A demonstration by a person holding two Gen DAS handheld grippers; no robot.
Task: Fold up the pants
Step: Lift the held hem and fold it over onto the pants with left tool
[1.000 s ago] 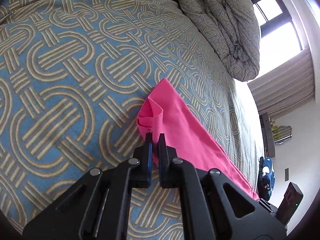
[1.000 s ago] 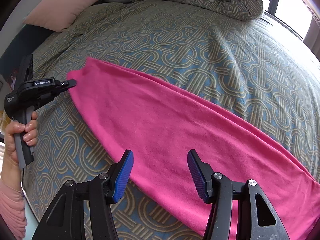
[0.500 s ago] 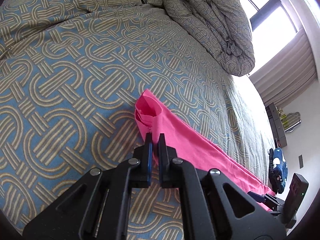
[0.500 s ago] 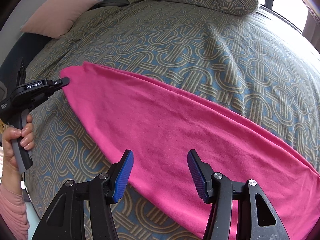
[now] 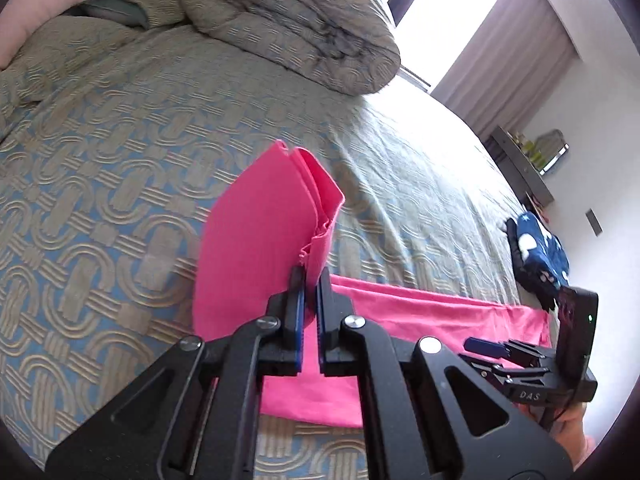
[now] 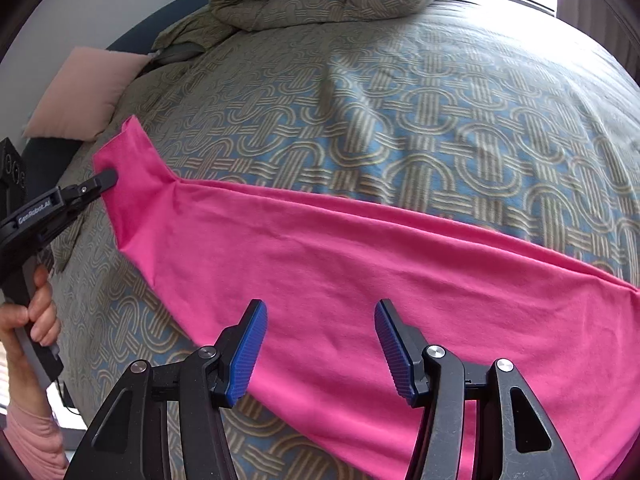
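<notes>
Black left gripper (image 5: 311, 280) with silver screws, right gripper (image 6: 318, 322) with ribbed blue pads (image 6: 248, 354), white lettering, pink sleeve (image 6: 32, 436)

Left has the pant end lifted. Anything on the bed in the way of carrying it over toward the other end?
Nothing visible. The left gripper is shut on the raised end of the pink pants; the rest lies flat and bare on the bedspread. The open right gripper hovers over the middle.
</notes>
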